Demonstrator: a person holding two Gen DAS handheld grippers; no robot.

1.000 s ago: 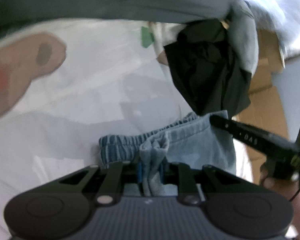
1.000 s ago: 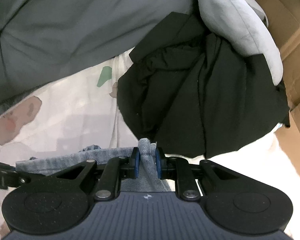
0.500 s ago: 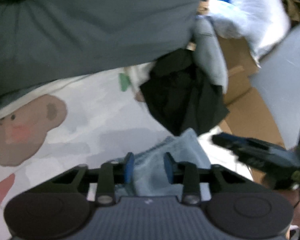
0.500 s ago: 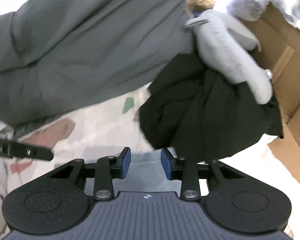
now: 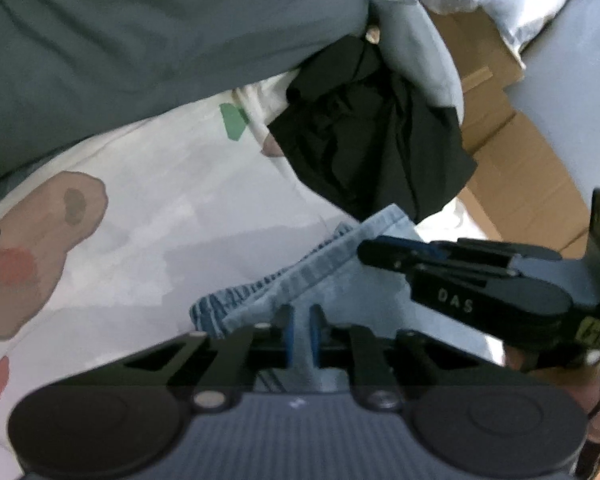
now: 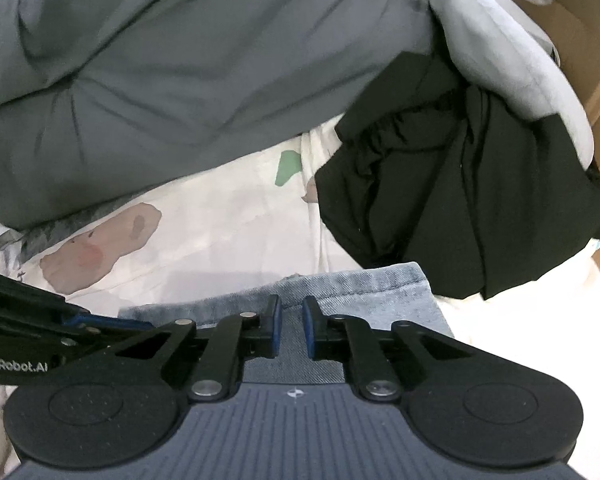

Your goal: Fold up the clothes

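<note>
The light-blue denim garment with a gathered, ribbed waistband [image 5: 340, 280] lies on a white bedsheet printed with pink-cheeked cartoon animals [image 5: 160, 220], right under both tools and just in front of a crumpled black cloth heap [image 5: 372, 140]. The left gripper [image 5: 302, 334] has just been closing and is now clenched on a thin ridge of the denim, near the ribbed band. The right gripper [image 6: 290, 328] has just been closing too, over the stitched hem edge. Denim fills the gap between its blue pads, but whether they truly pinch it I cannot tell (the cloth there looks fairly flat).

The step in hand appears to be taking two points along one edge, ready to lift and lay it over. To do it well, both grips should catch the same layers, and the edge should be drawn taut between the hands and carried level so the fold lands square. Lifting clear of the black heap would avoid dragging it along. Behind are a dark grey quilt [image 5: 140, 32] and brown cardboard boxes [image 5: 520, 168].
</note>
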